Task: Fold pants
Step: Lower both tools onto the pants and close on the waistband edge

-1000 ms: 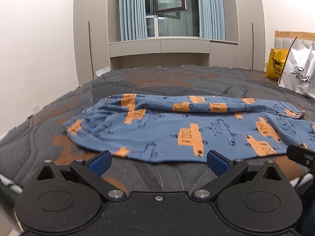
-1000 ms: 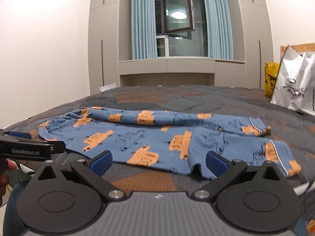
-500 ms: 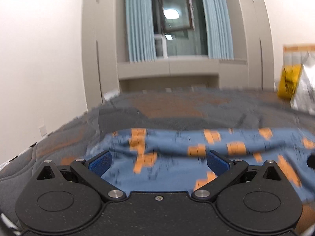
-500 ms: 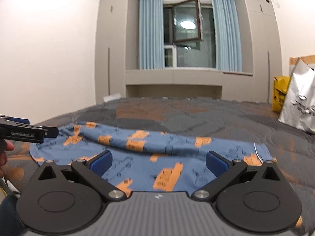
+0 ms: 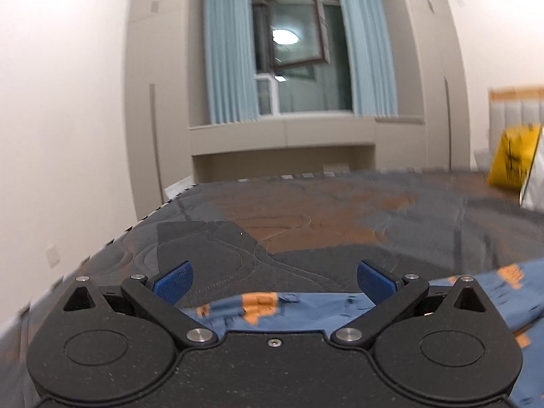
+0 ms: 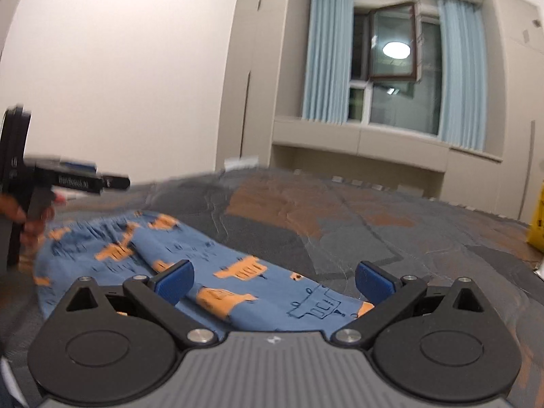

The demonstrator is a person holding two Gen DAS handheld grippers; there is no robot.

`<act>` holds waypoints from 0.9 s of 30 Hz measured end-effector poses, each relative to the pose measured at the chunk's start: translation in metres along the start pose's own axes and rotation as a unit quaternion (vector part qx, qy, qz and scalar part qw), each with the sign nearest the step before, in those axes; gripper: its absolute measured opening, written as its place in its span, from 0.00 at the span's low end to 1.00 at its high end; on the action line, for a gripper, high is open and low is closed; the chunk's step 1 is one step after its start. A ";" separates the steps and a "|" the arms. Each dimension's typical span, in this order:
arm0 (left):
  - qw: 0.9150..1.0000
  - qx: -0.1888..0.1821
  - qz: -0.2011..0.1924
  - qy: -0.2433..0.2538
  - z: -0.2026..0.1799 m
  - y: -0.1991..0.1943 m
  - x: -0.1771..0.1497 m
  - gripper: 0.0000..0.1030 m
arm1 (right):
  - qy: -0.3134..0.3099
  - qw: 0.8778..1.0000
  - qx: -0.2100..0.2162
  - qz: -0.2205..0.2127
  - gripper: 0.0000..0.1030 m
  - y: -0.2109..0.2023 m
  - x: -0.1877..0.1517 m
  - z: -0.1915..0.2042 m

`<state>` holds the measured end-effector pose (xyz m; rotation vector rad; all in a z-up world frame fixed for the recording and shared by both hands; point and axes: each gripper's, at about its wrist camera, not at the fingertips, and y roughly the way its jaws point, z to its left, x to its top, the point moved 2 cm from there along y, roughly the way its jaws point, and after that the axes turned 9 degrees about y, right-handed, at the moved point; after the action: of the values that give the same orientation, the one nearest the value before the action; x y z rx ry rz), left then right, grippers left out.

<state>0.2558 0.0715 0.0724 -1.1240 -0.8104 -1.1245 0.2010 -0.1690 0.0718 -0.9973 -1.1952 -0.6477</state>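
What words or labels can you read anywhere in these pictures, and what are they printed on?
White lettering on the side of the left gripper, seen from the right wrist camera: too blurred to read.
Black print on the yellow bag at the far edge of the bed: too blurred to read.
The pants carry only drawn vehicles, no words.
Nothing else bears text.

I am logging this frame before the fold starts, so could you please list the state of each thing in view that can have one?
Left gripper: open, holding nothing.
Right gripper: open, holding nothing.
Blue pants with orange vehicle print: lying unfolded and rumpled on the bed, ungrasped.
Dark grey and orange quilted bedspread: spread over the bed.
Brown-framed window sash: swung open.
Light blue curtains: drawn aside.
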 end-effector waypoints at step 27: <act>0.943 -0.237 0.215 0.092 0.080 0.204 -0.024 0.87 | 0.002 0.955 0.145 0.259 0.85 0.210 0.003 -0.092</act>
<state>0.4485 0.1622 0.0174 -1.4801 -0.1234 -1.0530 0.4220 -0.1573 0.0101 -0.9993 -0.9334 -0.0555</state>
